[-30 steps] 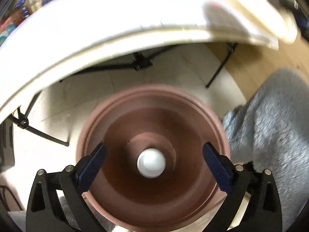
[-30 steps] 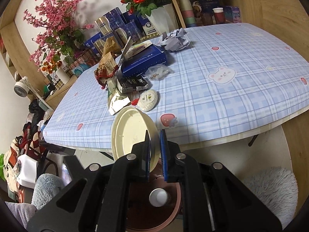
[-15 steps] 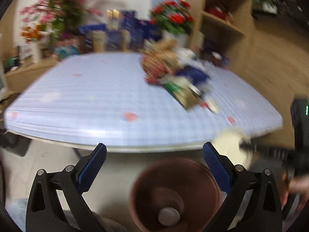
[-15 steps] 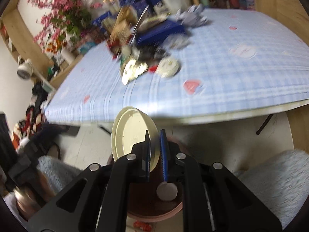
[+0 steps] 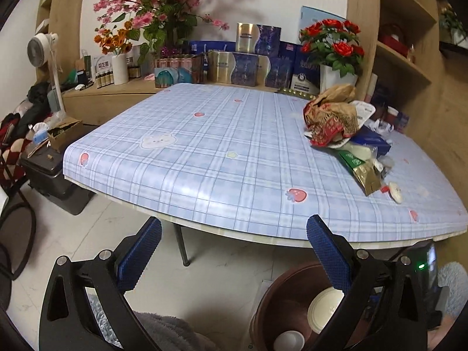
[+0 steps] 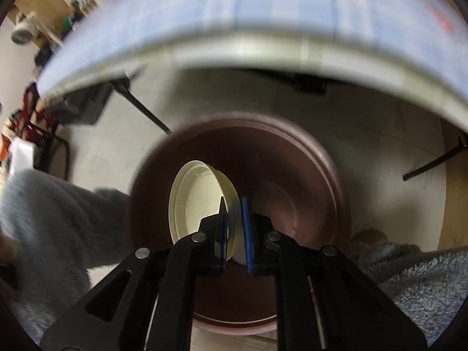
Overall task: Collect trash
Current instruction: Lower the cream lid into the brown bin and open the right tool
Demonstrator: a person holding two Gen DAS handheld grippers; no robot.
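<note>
While the right gripper (image 6: 234, 219) pinches the rim of a cream plastic lid (image 6: 199, 201) between its fingers inside the brown bin (image 6: 316, 187), the left gripper (image 5: 234, 248) hovers spread wide and empty before the desk (image 5: 222, 158), where a trash pile (image 5: 342, 128) sits.

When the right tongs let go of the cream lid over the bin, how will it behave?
The cream lid looks thin and stiff, so probably light. Held on edge by the right tongs inside the brown bin, it will likely drop, tip flat, perhaps rattle.
</note>
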